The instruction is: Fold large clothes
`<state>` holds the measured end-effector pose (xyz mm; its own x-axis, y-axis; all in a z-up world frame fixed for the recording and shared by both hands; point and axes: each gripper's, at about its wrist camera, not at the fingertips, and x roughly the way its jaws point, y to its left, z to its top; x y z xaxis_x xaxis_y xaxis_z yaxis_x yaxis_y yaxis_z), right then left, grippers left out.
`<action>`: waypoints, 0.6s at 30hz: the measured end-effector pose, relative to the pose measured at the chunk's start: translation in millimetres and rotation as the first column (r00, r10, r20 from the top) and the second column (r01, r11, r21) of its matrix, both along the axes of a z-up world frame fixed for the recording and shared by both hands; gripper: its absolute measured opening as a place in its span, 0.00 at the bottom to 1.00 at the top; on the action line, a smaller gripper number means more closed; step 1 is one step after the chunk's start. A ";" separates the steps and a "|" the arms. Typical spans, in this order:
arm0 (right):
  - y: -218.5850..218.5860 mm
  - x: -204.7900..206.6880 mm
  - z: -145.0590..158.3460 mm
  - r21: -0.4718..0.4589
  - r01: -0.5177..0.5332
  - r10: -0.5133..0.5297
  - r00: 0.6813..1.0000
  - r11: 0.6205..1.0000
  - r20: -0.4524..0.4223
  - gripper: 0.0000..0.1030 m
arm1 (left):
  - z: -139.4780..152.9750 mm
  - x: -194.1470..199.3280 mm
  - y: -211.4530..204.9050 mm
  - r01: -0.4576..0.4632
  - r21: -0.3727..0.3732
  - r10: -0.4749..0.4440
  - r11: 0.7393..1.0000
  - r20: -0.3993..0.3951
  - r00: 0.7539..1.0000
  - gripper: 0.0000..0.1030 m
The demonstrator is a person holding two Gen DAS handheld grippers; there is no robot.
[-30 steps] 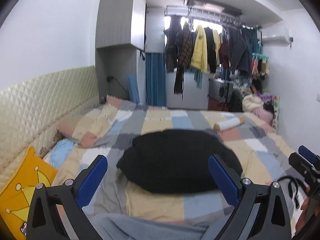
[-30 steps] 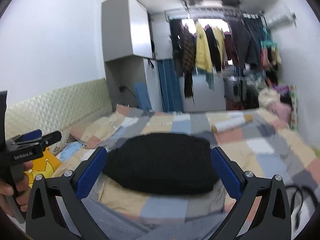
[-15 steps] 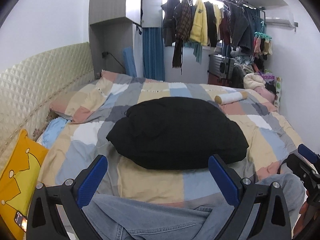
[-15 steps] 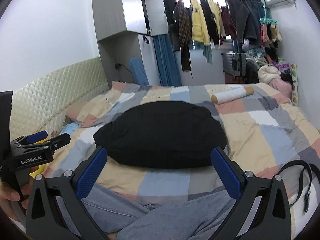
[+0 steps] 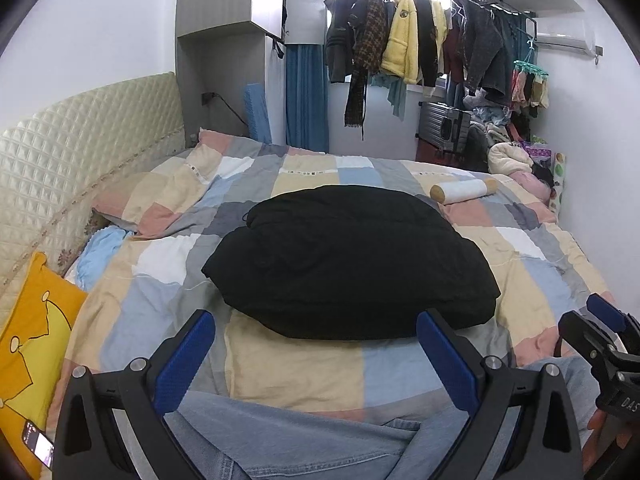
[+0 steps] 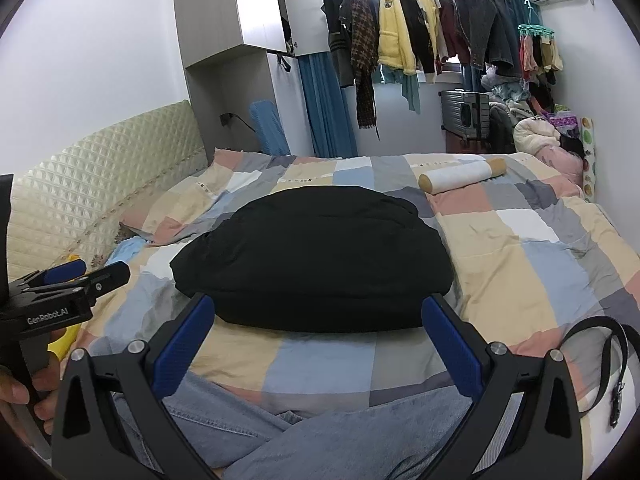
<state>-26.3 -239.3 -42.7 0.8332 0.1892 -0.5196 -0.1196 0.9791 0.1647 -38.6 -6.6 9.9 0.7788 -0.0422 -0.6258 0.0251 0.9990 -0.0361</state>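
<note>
A folded black garment (image 5: pixel 352 260) lies in the middle of the checked bedspread (image 5: pixel 300 364); it also shows in the right wrist view (image 6: pixel 316 260). Light blue jeans (image 5: pixel 304 440) lie at the near edge of the bed, under both grippers, also in the right wrist view (image 6: pixel 320 432). My left gripper (image 5: pixel 316 356) is open and empty above the jeans. My right gripper (image 6: pixel 318 344) is open and empty above the jeans too. Each gripper shows at the edge of the other's view.
A white roll (image 6: pixel 460 176) lies at the far right of the bed. A black belt (image 6: pixel 612 360) lies at the near right. A yellow cushion (image 5: pixel 32 344) and a padded headboard (image 5: pixel 80 152) are at the left. Clothes hang on a rack (image 5: pixel 420 40) at the back.
Both views have tilted down and closed in on the bed. The jeans at the near edge now fill more of the bottom of both views. Both grippers stay open.
</note>
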 end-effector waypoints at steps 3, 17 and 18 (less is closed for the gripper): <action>0.6 2.1 0.4 0.000 0.004 -0.004 1.000 1.000 0.000 1.00 | -0.3 0.3 -1.6 0.003 -0.002 -0.003 1.000 -0.002 1.000 0.99; 4.1 7.8 1.9 -0.015 -0.005 0.005 1.000 1.000 -0.003 1.00 | 1.3 1.3 4.3 -0.018 -0.014 0.017 1.000 -0.005 1.000 0.99; 4.5 7.5 1.9 -0.014 -0.004 0.004 1.000 1.000 -0.004 1.00 | 1.6 1.2 4.5 -0.018 -0.016 0.018 1.000 -0.005 1.000 0.99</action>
<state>-18.8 -234.8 -40.8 0.8306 0.1852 -0.5253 -0.1231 0.9808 0.1511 -37.3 -2.1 11.5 0.7766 -0.0384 -0.6289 0.0068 0.9986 -0.0526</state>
